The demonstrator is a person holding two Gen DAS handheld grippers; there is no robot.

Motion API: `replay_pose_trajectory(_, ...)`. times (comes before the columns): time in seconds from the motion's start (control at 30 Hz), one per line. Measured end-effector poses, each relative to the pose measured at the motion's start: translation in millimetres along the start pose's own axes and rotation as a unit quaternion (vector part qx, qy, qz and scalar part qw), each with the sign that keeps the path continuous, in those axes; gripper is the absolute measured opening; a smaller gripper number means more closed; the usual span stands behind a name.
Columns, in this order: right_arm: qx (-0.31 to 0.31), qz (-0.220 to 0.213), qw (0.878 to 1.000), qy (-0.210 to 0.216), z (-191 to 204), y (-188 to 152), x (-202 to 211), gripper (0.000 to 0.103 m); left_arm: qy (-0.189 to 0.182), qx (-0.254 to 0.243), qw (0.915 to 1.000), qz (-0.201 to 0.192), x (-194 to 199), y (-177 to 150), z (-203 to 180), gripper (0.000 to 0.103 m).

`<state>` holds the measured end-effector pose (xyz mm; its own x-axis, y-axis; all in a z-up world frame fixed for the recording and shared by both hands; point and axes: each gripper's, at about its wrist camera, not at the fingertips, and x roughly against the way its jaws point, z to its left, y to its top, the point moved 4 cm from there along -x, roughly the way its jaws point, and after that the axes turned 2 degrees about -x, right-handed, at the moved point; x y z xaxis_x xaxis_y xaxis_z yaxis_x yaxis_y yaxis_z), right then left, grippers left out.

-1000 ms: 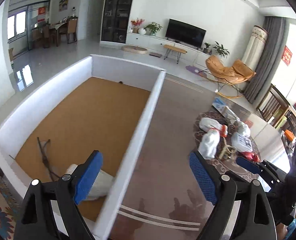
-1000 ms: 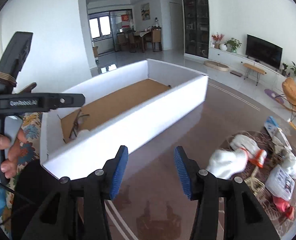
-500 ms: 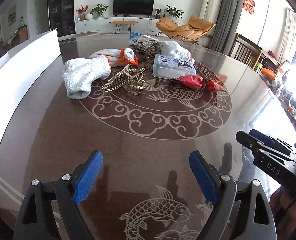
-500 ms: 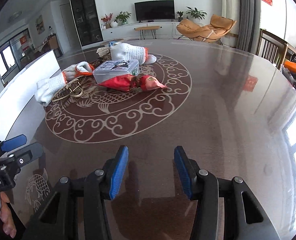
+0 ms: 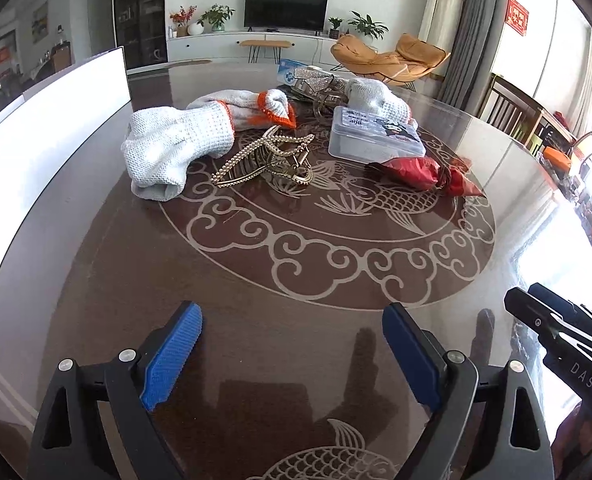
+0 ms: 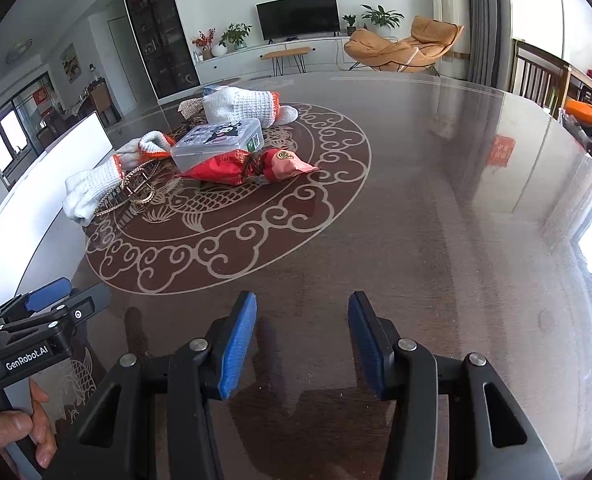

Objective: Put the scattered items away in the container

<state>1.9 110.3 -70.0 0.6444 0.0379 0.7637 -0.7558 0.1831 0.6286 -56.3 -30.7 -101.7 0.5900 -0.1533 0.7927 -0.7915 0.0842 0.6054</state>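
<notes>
- Dark glossy table (image 5: 296, 280), left wrist view: left gripper (image 5: 291, 354) empty, jaws opening wide. Scattered items lie beyond it: white glove (image 5: 175, 148), gold hair claw (image 5: 267, 160) just beside it, clear plastic box (image 5: 372, 140), red packet (image 5: 420, 174).
- White container (image 5: 55, 120) stands left of the glove; its interior is hidden.
- Right wrist view: right gripper (image 6: 302, 342) empty, jaws opening slightly, well short of the glove (image 6: 91, 188).
- Risk: the claw may slide on the slick surface or snag the knit.

Both hand-held grippers (image 5: 291, 348) (image 6: 302, 340) opening, empty.
</notes>
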Motion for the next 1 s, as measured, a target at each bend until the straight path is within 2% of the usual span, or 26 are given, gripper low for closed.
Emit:
replay_pose_trajectory(0.07,0.009,0.003,1.0,-0.002,3,-1,-1,0.056,0.004,-0.013,0.9999,0.009,-4,1,-4,0.102)
replay_pose_trajectory(0.2,0.025,0.007,1.0,-0.014,9,-1,-3,0.061,0.016,-0.023,0.9995,0.013,-5,-1,-6,0.102)
replay_pose_trajectory(0.43,0.025,0.008,1.0,-0.013,9,-1,-3,0.061,-0.02,0.011,0.9997,-0.006,2,-2,5,0.103)
replay_pose_trajectory(0.7,0.053,0.015,0.998,-0.039,19,-3,-6,0.066,-0.033,0.021,0.9992,-0.013,4,-2,7,0.103)
replay_pose_trajectory(1.0,0.048,0.014,0.998,-0.031,16,-4,-5,0.067,-0.029,0.017,0.9994,-0.011,4,-2,7,0.103)
